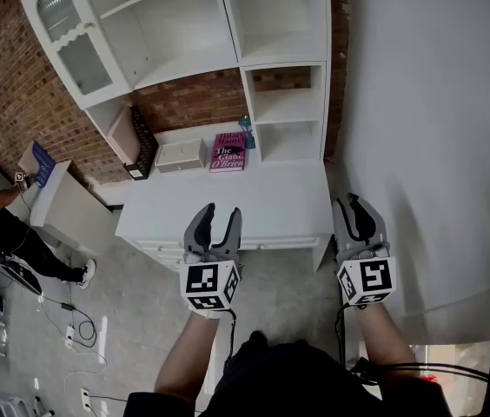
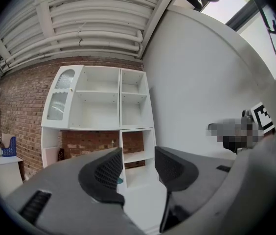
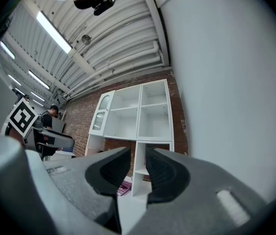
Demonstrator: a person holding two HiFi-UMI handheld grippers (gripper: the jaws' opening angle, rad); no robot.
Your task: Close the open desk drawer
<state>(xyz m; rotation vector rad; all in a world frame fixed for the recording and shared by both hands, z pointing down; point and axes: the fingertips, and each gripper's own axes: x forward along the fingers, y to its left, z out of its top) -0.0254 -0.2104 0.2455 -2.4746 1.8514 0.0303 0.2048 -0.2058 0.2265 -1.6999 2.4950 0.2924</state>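
Note:
A white desk (image 1: 271, 200) with a tall white shelf unit (image 1: 228, 33) stands against a brick wall. Its drawer fronts (image 1: 267, 244) form a thin strip under the front edge, and I cannot tell how far any drawer stands out. My left gripper (image 1: 221, 209) hovers over that front edge, open and empty. My right gripper (image 1: 354, 200) is at the desk's right front corner with a narrower gap and nothing in it. In the left gripper view the left gripper (image 2: 138, 155) points level at the shelves. In the right gripper view the right gripper (image 3: 138, 155) does too.
A pink book (image 1: 228, 152), a small white box (image 1: 180, 155) and a black rack (image 1: 145, 142) sit at the back of the desk. A large white panel (image 1: 436, 146) stands close on the right. At the left are a person (image 1: 2, 224) and floor cables (image 1: 71, 320).

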